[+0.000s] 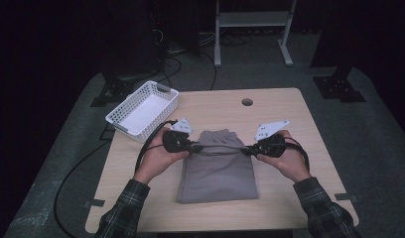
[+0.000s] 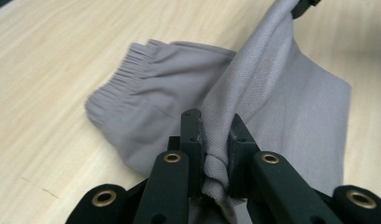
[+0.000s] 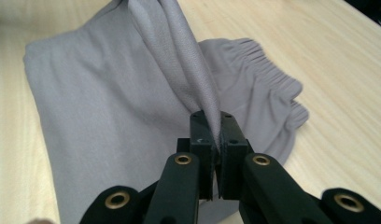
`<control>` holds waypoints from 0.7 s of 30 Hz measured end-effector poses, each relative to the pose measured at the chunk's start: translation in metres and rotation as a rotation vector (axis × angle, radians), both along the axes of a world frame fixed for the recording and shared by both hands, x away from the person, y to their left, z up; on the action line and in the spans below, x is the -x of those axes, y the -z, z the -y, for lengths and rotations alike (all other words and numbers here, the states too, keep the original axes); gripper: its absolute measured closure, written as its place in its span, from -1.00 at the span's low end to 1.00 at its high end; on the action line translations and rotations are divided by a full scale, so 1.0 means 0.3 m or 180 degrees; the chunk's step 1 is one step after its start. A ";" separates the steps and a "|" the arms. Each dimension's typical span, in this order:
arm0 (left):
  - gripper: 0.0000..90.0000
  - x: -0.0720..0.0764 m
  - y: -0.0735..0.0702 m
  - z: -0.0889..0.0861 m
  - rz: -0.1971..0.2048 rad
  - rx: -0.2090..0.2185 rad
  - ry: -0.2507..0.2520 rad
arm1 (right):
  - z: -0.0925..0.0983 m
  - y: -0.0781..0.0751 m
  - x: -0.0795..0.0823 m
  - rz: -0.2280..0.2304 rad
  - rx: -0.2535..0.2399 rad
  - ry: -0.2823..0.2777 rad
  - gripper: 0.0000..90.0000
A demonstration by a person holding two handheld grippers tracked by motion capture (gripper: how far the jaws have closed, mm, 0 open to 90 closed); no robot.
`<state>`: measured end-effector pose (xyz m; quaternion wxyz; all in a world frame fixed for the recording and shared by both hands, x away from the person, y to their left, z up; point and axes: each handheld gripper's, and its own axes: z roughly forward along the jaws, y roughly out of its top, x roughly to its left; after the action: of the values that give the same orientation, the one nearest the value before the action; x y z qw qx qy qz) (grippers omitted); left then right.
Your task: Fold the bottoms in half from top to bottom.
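Nearest, in the left gripper view: left gripper (image 2: 215,140), jaws clamped on a bunched fold of the grey garment (image 2: 179,102); the cloth is pinched between the pads and runs up and away as a taut strip. In the right gripper view: right gripper (image 3: 215,133), jaws pressed almost together on a thinner fold of the same cloth, which rises steeply from the pads.

High view, near edge of the table (image 1: 290,114): two plaid sleeves (image 1: 122,208) come in from below, each hand wrapped around a gripper body. Left gripper (image 1: 193,146) and right gripper (image 1: 249,148) face each other with a stretched edge of cloth spanning between them, above the rest. Grey garment (image 1: 218,173) lies folded flat mid-table, elastic waistband at its far end.

Farther, at the table's far left corner: white basket (image 1: 122,119). Beyond it, a round hole (image 1: 247,102) in the tabletop near the far edge.
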<state>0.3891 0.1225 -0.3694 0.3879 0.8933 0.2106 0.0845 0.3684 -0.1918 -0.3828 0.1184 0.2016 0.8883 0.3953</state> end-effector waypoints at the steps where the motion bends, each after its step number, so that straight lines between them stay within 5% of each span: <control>1: 0.78 -0.018 -0.001 0.000 0.0026 0.0014 -0.0031 | -0.002 -0.005 -0.016 -0.0003 -0.0011 0.0035 0.92; 8: 0.76 -0.077 0.021 0.000 0.0076 0.0008 -0.0166 | -0.019 -0.005 -0.078 0.0037 0.0089 0.0101 0.92; 21: 0.64 -0.192 0.138 0.012 -0.0065 -0.0072 -0.0412 | -0.034 0.114 -0.208 -0.0101 0.0079 0.0306 0.88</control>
<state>0.4469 0.1191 -0.4109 0.3694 0.8829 0.2709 0.1027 0.4307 -0.1817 -0.4171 0.1257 0.2489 0.8842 0.3748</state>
